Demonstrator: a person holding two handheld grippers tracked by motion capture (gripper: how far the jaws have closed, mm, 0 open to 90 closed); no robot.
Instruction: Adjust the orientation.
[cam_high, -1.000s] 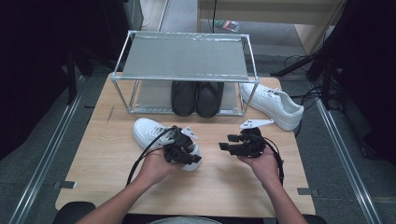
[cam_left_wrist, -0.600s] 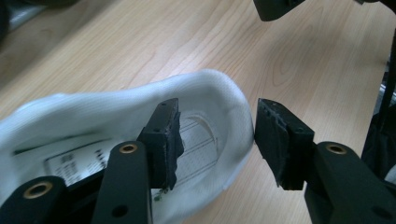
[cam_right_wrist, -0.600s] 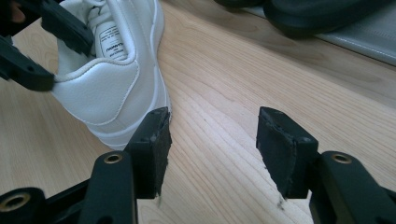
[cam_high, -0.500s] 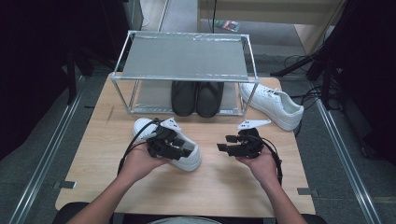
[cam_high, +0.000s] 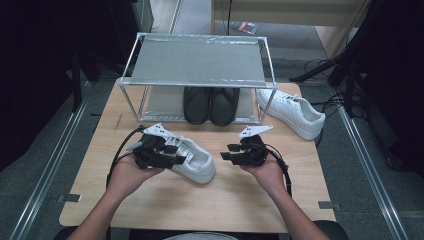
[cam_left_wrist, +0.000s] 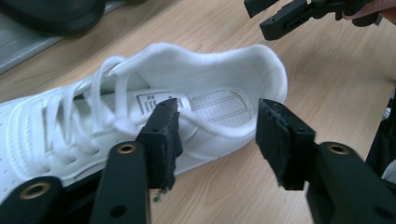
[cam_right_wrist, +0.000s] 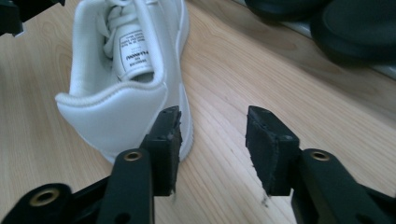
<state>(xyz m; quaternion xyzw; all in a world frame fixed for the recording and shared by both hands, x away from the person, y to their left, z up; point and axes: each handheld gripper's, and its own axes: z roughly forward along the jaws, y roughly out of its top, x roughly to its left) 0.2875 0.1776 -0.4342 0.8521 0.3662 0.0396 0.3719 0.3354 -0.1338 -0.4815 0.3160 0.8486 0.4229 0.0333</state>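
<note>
A white sneaker (cam_high: 196, 162) lies on its sole on the wooden table (cam_high: 165, 205), heel toward the right. My left gripper (cam_high: 179, 151) hovers over its laces and collar. In the left gripper view the jaws (cam_left_wrist: 219, 116) stand apart over the sneaker's (cam_left_wrist: 210, 60) collar without pressing it; they have just been closing a little. My right gripper (cam_high: 227, 154) sits just right of the heel. Its jaws (cam_right_wrist: 215, 119) have just been closing, with only bare wood between them and the sneaker's heel (cam_right_wrist: 116, 107) beside the left jaw.
A metal shelf rack (cam_high: 196, 62) stands at the back of the table, with a pair of black shoes (cam_high: 210, 105) under it. A second white sneaker (cam_high: 292, 112) lies to the rack's right. Floor drops off past both table sides.
My left gripper has moved left along the sneaker, from its heel toward the laces, and risen slightly. The right gripper has edged left toward the heel and narrowed its jaws.
</note>
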